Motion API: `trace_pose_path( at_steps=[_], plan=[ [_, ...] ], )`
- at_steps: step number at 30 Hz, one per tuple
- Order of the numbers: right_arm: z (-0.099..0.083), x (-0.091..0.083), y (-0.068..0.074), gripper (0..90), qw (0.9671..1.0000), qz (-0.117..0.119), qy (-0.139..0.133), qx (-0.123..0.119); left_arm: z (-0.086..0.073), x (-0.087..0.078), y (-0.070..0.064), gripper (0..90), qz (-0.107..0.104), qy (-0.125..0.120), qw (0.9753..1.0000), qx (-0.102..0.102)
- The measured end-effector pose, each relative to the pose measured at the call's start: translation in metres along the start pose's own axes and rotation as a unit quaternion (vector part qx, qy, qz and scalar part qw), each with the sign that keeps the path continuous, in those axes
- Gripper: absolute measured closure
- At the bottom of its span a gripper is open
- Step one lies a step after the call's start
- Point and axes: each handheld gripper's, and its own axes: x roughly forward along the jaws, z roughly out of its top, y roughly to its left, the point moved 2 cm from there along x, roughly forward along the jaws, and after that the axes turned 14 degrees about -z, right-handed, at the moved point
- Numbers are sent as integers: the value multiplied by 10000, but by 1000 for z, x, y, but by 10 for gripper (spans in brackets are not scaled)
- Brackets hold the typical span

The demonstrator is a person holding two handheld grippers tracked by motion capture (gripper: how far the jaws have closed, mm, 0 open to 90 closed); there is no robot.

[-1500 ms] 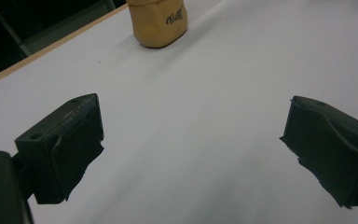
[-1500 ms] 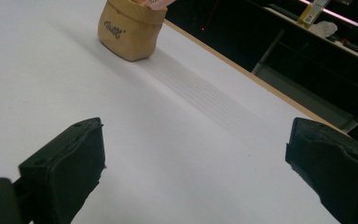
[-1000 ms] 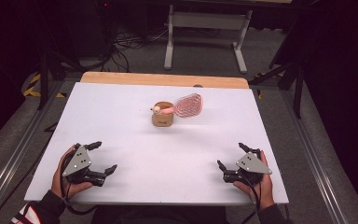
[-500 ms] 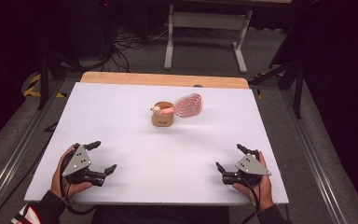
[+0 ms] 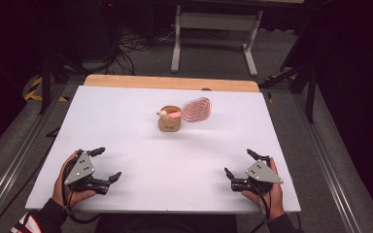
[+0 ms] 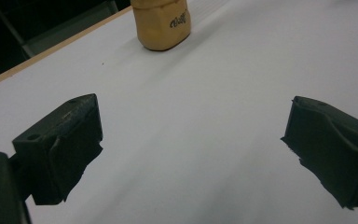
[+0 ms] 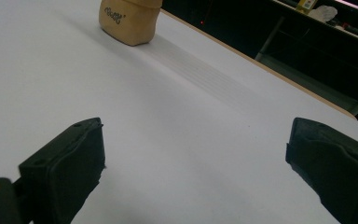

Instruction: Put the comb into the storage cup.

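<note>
Tan cup (image 5: 169, 119) stands mid-table toward far edge, pink whisk-like utensil (image 5: 194, 110) leaning out of it; left gripper (image 5: 104, 165) and right gripper (image 5: 238, 164) rest near front edge, jaws spread, empty, aimed cupward, likely poised to reach

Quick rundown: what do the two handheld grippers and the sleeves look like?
Both the left gripper and the right gripper are black with two blocky jaws, each topped by a grey three-cornered plate dotted with small dark marks. Dark cables trail back past the hands. The left sleeve is dark with red and white stripes.
</note>
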Motion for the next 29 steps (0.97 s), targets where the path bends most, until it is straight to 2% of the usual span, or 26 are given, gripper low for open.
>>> trace_pose_path(
  at_steps=[19, 29],
  plan=[
    [0, 0, 1, 50, 10000, 25, -4, 5, -1, 3, 2, 52, -11, 55, 10000, -37],
    [1, 0, -1, 50, 10000, 6, -9, 78, 1, 3, 5, 53, 78, 34, 9999, -101]
  ],
)
